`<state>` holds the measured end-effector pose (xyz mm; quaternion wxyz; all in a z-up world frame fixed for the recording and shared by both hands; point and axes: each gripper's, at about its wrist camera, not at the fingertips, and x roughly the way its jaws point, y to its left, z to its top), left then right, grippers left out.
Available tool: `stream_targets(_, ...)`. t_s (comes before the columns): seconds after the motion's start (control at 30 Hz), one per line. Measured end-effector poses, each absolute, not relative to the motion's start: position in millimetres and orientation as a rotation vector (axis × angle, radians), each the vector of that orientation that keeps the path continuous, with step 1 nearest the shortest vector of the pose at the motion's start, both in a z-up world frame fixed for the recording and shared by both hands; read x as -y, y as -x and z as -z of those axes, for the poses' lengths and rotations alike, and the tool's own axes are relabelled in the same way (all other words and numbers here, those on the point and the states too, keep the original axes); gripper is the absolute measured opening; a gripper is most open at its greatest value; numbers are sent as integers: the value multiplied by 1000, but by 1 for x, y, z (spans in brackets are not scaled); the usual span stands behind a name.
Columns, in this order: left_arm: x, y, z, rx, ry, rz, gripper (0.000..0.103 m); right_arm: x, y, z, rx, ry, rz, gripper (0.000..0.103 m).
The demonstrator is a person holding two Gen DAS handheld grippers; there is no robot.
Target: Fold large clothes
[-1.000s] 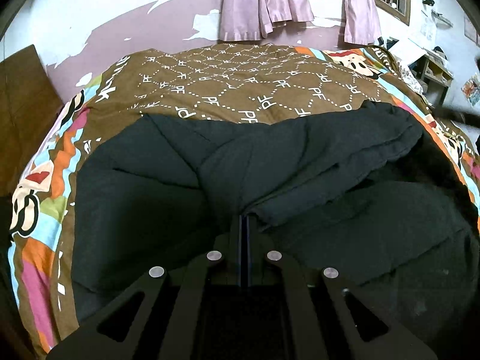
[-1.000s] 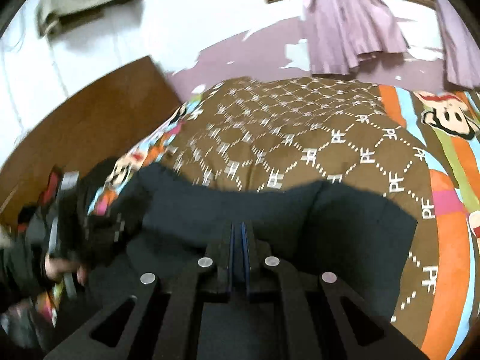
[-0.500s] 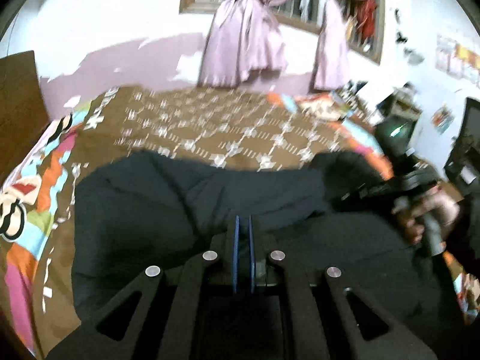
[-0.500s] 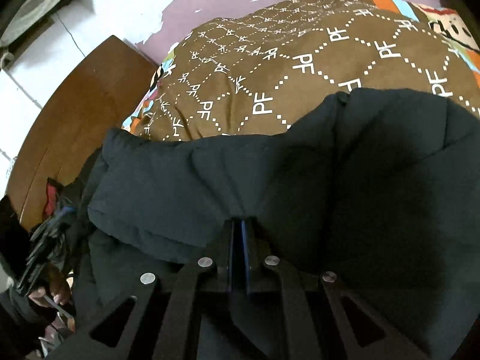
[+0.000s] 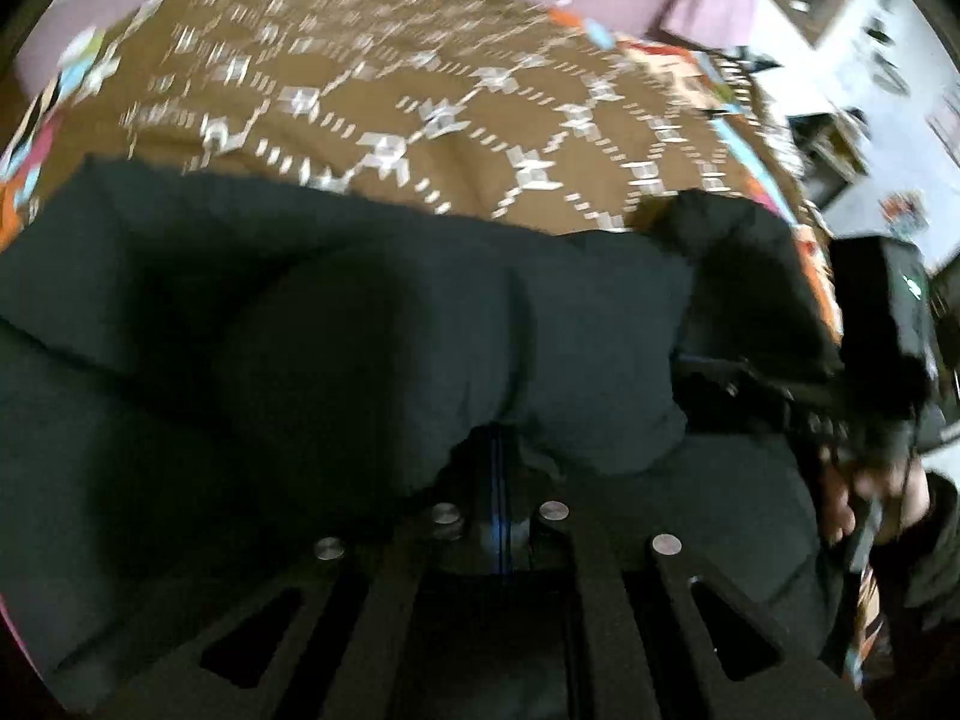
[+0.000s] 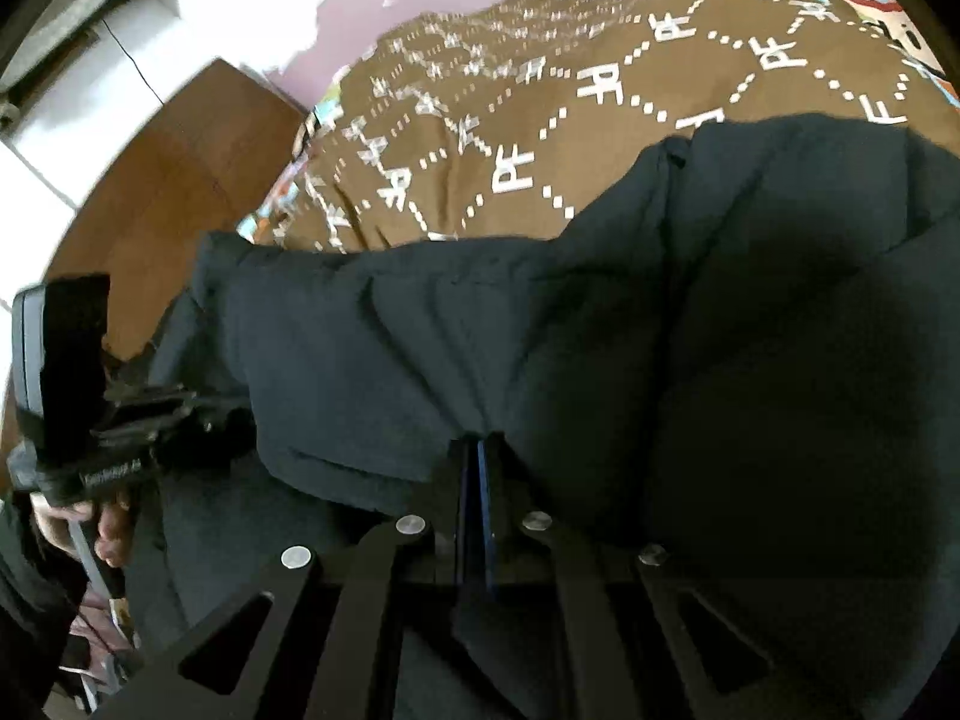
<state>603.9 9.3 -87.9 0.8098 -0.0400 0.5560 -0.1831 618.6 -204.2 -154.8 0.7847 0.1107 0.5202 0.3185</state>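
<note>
both my grippers are clenched on a big black padded coat (image 5: 540,330) spread over the brown patterned bed (image 5: 420,90): left gripper (image 5: 498,450) and right gripper (image 6: 474,450) each pinch a doubled edge. i judge the fold is mid-carry; next i would lay this flap flat and even.

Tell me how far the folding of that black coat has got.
Done: one edge of the black coat is already lifted and doubled over the part on the bed. In hand: the left gripper and right gripper are both shut on that edge. Left: lay it down over the brown quilt side, release, then probably fold again.
</note>
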Motion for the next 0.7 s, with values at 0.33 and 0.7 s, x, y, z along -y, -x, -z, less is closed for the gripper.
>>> stream_targets(0.33, -22, -605, 116, -1123, 136, 371, 4, 197, -621, 159, -1124, -209, -661, 2)
stream_targets(0.7, -24, -589, 125, -1070, 157, 381, 4, 157, -618, 144, -1084, -88, -713, 7)
